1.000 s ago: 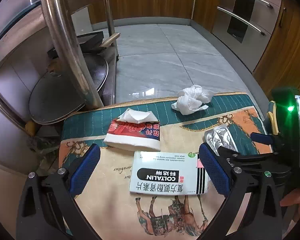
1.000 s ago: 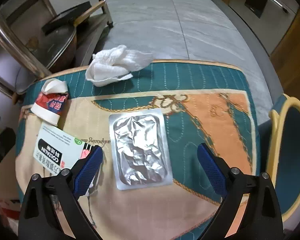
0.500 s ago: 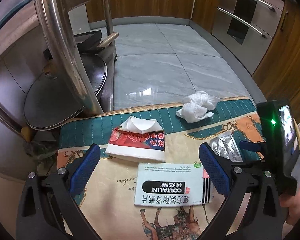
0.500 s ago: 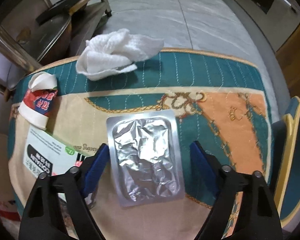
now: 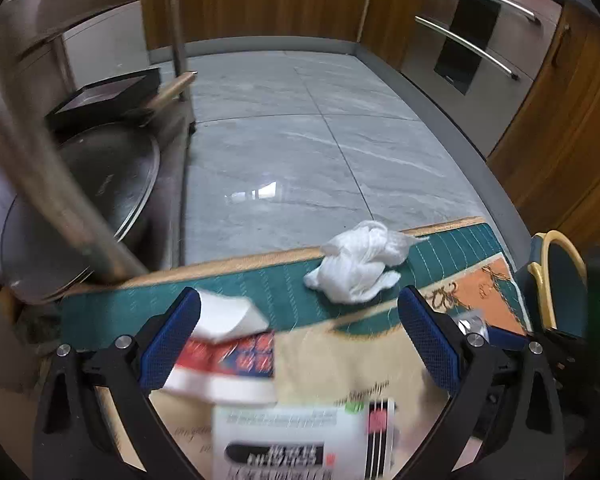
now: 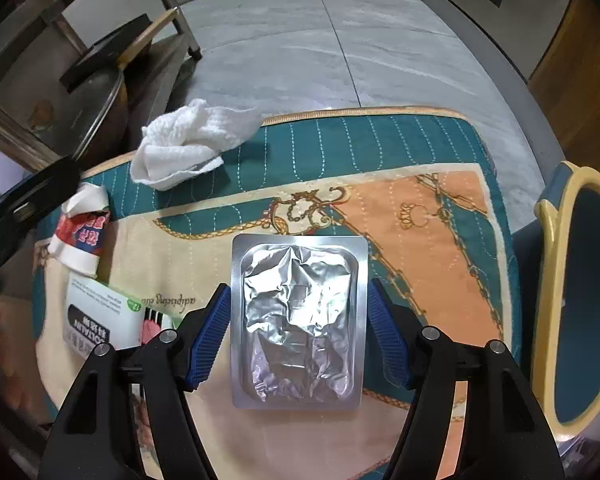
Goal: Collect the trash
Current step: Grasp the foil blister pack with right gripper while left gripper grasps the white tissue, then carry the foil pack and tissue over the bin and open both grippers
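Note:
A silver foil blister pack (image 6: 300, 320) lies flat on a patterned cushion (image 6: 420, 240). My right gripper (image 6: 298, 284) points down over it, its jaws closing, and the blue pads stand right at the pack's two long edges. My left gripper (image 5: 298, 300) is open wide above a red and white tissue packet (image 5: 224, 356), which sits by its left finger. A white medicine box (image 5: 300, 440) lies nearer, blurred. A crumpled white tissue (image 5: 356, 268) rests on the cushion's far green border. The right wrist view also shows the tissue (image 6: 188, 144), the packet (image 6: 82, 236) and the box (image 6: 100, 320).
A blue bin with a yellow rim (image 6: 580, 300) stands off the cushion's right edge. A metal rack with pans and lids (image 5: 100, 176) crowds the left. Grey tiled floor (image 5: 320, 152) stretches beyond, with wooden cabinets and an oven at the back and right.
The right jaws have narrowed from wide apart to the blister pack's edges. The left gripper has moved forward and lower, so the packet and box now sit nearer its fingers.

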